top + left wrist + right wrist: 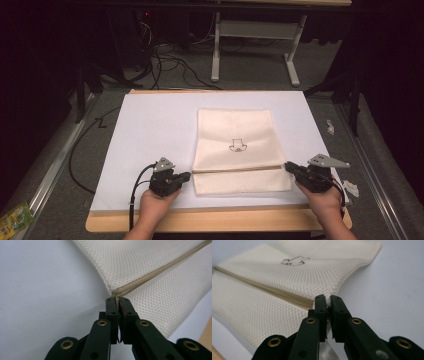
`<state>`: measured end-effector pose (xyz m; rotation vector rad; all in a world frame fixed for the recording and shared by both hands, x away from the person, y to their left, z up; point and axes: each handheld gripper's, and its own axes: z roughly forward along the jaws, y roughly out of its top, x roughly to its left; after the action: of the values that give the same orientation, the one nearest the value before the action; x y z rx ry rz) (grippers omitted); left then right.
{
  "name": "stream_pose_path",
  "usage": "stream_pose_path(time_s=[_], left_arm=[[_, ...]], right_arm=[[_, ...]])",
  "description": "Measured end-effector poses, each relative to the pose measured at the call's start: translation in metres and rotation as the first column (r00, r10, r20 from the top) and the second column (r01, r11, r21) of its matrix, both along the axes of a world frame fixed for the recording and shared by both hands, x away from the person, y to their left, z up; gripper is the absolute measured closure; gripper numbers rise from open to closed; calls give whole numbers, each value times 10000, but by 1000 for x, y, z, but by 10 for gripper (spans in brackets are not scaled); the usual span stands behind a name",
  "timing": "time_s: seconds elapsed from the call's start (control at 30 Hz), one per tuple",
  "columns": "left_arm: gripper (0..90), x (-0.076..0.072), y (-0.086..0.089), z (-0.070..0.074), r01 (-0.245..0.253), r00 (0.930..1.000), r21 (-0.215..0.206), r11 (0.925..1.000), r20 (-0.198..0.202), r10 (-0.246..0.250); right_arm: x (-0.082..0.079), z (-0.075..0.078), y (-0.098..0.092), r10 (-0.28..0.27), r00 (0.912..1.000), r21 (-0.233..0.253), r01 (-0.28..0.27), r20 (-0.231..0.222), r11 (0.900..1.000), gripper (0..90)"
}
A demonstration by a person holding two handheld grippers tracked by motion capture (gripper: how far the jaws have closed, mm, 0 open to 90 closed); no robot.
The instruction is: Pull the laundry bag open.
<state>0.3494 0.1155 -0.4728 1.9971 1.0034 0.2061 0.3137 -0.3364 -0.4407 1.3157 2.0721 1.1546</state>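
Observation:
A cream mesh bag [235,145] with a small dark printed figure [237,145] lies flat on the white sheet [150,130], a tan zipper [235,170] running across its near part. My left gripper [187,176] is shut on the zipper's left end [115,293], its jaws pinching the tan tape at the bag's [150,270] corner. My right gripper [288,167] is shut on the bag's right edge [327,301] at the other end of the zipper [274,291]. A hand holds each gripper near the table's front edge.
The white sheet covers a wooden table [215,220]. Black cables [165,62] and a white table frame [255,35] stand on the floor beyond. Scraps of paper [350,187] lie right of the table, a green packet [15,220] at the lower left.

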Motion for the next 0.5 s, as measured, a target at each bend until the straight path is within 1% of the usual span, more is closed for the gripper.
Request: stream_pose_path(time_s=[0.03,0.07,0.1,0.13,0.17,0.2,0.23,0.27,0.3,0.33,0.37,0.4,0.43,0.47,0.5], left_arm=[[870,0,-4,0,29,9999,209,9998,105,-32],[866,-1,-6,-1,82,9999,290,9995,89,-85],[861,-2,-7,-1,133,9998,222,9997,150,-136],[826,-2,-7,-1,133,9998,222,9997,150,-136],[750,-3,-8,2,483,9977,136,9987,466,-489],[658,-3,-7,5,538,9964,102,9985,657,-544],[586,-2,-5,9,451,9953,-8,9990,859,-449],[526,-2,-5,9,451,9953,-8,9990,859,-449],[470,-1,5,17,147,9917,-195,9997,1283,-121],[434,1,11,21,-92,9894,-199,9998,1446,120],[402,2,18,25,-372,9850,-168,9992,1680,395],[363,3,26,28,-628,9804,-221,9978,1859,658],[328,5,35,30,-878,9756,-277,9958,1995,916],[289,5,35,30,-878,9756,-277,9958,1995,916],[252,7,54,33,-1417,9646,-233,9896,2215,1434]], right_arm=[[-1,-1,4,-13,10000,-263,15,68,9997,855],[-2,0,6,-40,9999,-398,45,128,9992,847],[-2,0,5,-53,10000,-306,55,84,9995,829],[-2,0,5,-53,10000,-306,55,84,9995,829],[0,-4,1,66,10000,-186,-64,73,9998,745],[0,-5,-1,85,9998,-75,-84,175,9999,662],[0,-7,-4,119,9995,65,-121,291,9999,587],[-1,-7,-7,76,9992,150,-82,392,9999,587],[-1,-6,-11,46,9985,234,-59,540,9997,435],[-1,-6,-15,-40,9974,332,16,719,9994,363],[-2,-5,-18,-240,9968,387,211,762,9990,305],[-2,-4,-23,-348,9954,336,319,893,9989,260],[-3,-3,-28,-525,9935,302,497,1008,9983,229],[-3,-3,-28,-525,9935,302,497,1008,9983,229],[-3,-2,-41,-922,9903,316,894,1037,9955,172]])
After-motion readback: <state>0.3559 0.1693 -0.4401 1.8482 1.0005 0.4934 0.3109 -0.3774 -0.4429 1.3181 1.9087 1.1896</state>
